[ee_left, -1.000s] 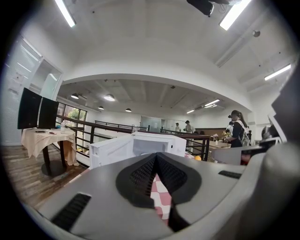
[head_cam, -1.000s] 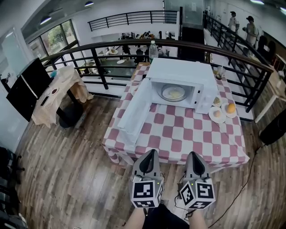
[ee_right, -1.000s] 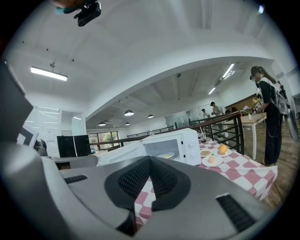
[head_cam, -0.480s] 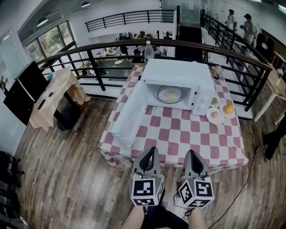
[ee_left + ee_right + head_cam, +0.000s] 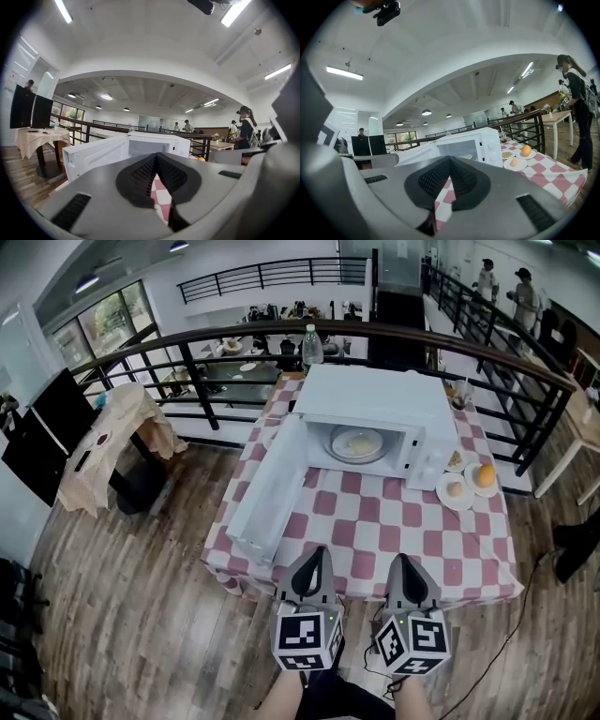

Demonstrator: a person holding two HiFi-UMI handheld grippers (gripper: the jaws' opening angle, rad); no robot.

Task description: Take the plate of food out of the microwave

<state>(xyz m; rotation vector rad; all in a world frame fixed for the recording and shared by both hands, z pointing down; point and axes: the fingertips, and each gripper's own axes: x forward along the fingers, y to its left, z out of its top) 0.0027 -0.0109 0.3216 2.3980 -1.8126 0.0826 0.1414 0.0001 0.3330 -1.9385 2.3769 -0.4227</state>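
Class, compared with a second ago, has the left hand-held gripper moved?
Yes: the left hand-held gripper has edged forward over the near edge of the table, toward the microwave.

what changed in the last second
The left gripper and right gripper moved forward toward the table, tips now over its near edge in the head view. Nothing grabbed or released. Both stay shut and empty; microwave door open, plate inside.
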